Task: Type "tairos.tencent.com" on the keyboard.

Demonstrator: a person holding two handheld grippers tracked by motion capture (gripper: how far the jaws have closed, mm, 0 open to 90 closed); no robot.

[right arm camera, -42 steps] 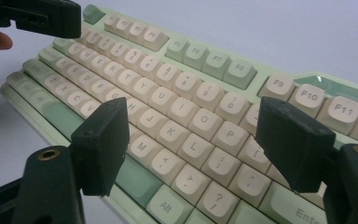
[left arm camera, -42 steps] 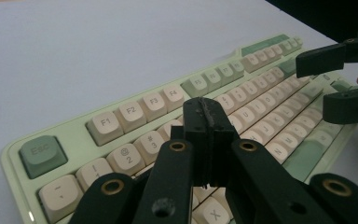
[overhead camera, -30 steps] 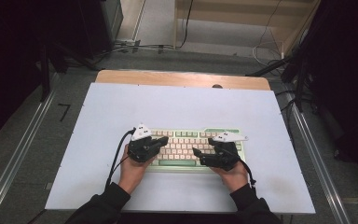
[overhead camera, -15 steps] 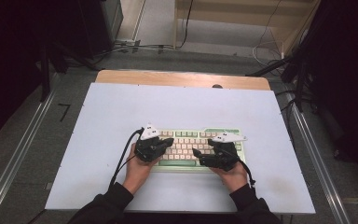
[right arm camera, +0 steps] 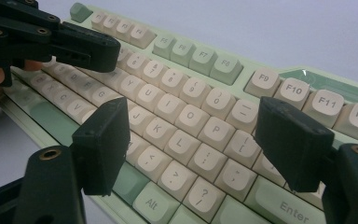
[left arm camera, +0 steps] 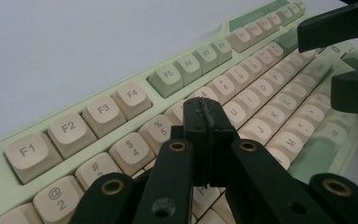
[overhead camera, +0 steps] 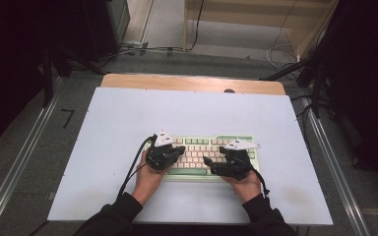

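High view, left gripper [overhead camera: 176,150] seemingly moved right, over keyboard [overhead camera: 197,145]

left tool [left arm camera: 205,135]: black jaws, brass rivets | right tool [right arm camera: 193,154]: black square pads | black sleeves [overhead camera: 113,216], black cable [overhead camera: 133,169]
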